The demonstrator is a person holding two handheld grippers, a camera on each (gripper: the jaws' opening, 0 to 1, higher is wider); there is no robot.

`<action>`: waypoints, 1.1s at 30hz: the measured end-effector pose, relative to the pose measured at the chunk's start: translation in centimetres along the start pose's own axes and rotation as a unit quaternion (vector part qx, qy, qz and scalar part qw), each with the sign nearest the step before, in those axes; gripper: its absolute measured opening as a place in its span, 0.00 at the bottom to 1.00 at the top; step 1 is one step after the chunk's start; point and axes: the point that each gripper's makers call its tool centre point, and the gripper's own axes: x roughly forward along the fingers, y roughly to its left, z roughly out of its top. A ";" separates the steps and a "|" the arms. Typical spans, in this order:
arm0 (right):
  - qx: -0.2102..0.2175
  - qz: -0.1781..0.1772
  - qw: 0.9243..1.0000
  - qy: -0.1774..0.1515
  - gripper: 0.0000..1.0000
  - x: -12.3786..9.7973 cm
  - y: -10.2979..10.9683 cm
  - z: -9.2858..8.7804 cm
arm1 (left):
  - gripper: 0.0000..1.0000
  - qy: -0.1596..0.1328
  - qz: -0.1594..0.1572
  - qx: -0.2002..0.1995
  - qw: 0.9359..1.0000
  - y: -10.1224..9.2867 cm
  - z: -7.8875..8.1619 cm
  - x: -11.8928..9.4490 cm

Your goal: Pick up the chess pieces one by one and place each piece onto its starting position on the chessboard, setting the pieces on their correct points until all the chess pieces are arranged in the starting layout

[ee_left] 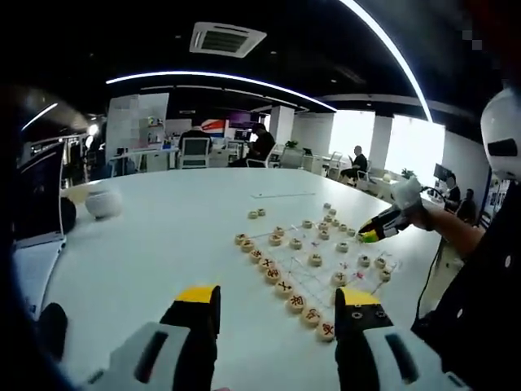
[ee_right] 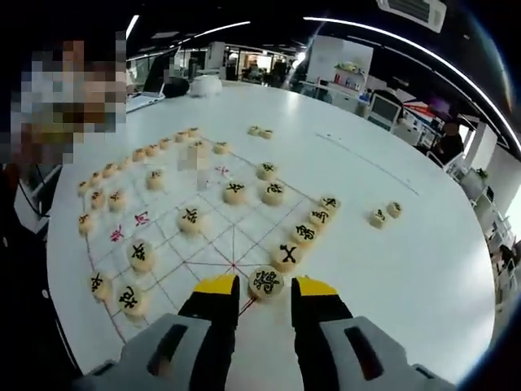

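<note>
Wooden piece (ee_right: 265, 282) with a black character sits on the board's (ee_right: 163, 244) near edge, between the parted jaws of the right claw (ee_right: 265, 287). Centre it on its point before withdrawing straight back. Left claw (ee_left: 278, 300) hangs apart above the white counter (ee_left: 163, 236).

Chess pieces (ee_right: 266, 282) bear Chinese characters, too blurred to read.
</note>
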 end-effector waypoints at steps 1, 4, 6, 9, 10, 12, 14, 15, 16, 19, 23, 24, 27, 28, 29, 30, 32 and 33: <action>0.003 -0.001 1.000 -0.007 0.29 -0.3 0.0 0.2 | 0.58 0.000 0.000 0.000 1.000 0.0 0.0 0.0; 0.023 -0.006 0.999 -0.033 0.30 -1.6 -0.2 0.7 | 0.58 0.001 0.000 0.000 1.000 -0.1 0.0 0.0; 0.032 -0.021 0.998 -0.055 0.31 -2.8 -0.7 0.9 | 0.57 0.002 0.000 0.001 1.000 -0.1 0.0 0.0; 0.045 -0.034 0.994 -0.096 0.36 -4.8 -1.1 1.0 | 0.57 0.002 -0.002 0.004 1.000 -0.2 0.3 0.3; 0.054 -0.039 0.992 -0.106 0.36 -5.4 -1.2 0.9 | 0.58 0.002 -0.003 0.006 1.000 -0.3 0.4 0.4; 0.075 -0.047 0.989 -0.121 0.37 -6.7 -1.5 0.3 | 0.58 0.001 -0.006 0.008 1.000 -0.5 0.6 0.6; 0.086 -0.057 0.987 -0.125 0.37 -7.8 -1.8 -0.5 | 0.58 0.001 -0.010 0.012 1.000 -0.7 0.7 0.9; 0.089 -0.064 0.986 -0.128 0.37 -8.3 -2.0 -1.0 | 0.58 0.002 -0.012 0.013 1.000 -0.8 0.8 1.0; 0.096 -0.073 0.984 -0.128 0.37 -9.0 -2.2 -1.7 | 0.58 0.003 -0.013 0.014 1.000 -0.9 0.8 1.1; 0.112 -0.084 0.981 -0.132 0.37 -10.2 -2.1 -2.7 | 0.58 0.005 -0.020 0.019 1.000 -1.4 1.0 1.4; 0.120 -0.090 0.979 -0.136 0.37 -10.8 -2.1 -3.1 | 0.58 0.006 -0.024 0.023 0.999 -1.6 1.1 1.6; 0.120 -0.090 0.979 -0.137 0.37 -10.7 -2.1 -3.0 | 0.58 0.006 -0.025 0.023 0.999 -1.7 1.1 1.6; 0.113 -0.081 0.980 -0.139 0.37 -10.6 -2.2 -2.4 | 0.58 0.004 -0.026 0.024 0.999 -1.8 1.1 1.5; 0.109 -0.075 0.981 -0.140 0.37 -10.6 -2.2 -2.1 | 0.58 0.003 -0.025 0.024 0.999 -1.8 1.1 1.4; 0.104 -0.070 0.982 -0.141 0.37 -10.5 -2.2 -1.8 | 0.58 0.002 -0.024 0.022 0.999 -1.7 1.1 1.3; 0.095 -0.062 0.984 -0.138 0.37 -10.3 -2.1 -1.3 | 0.58 0.002 -0.022 0.021 1.000 -1.6 1.0 1.2; 0.068 -0.048 0.988 -0.130 0.37 -10.0 -2.0 -0.4 | 0.58 0.002 -0.019 0.020 1.000 -1.4 0.8 0.9; 0.053 -0.042 0.989 -0.129 0.37 -9.9 -2.0 0.3 | 0.58 0.001 -0.017 0.018 1.000 -1.2 0.8 0.8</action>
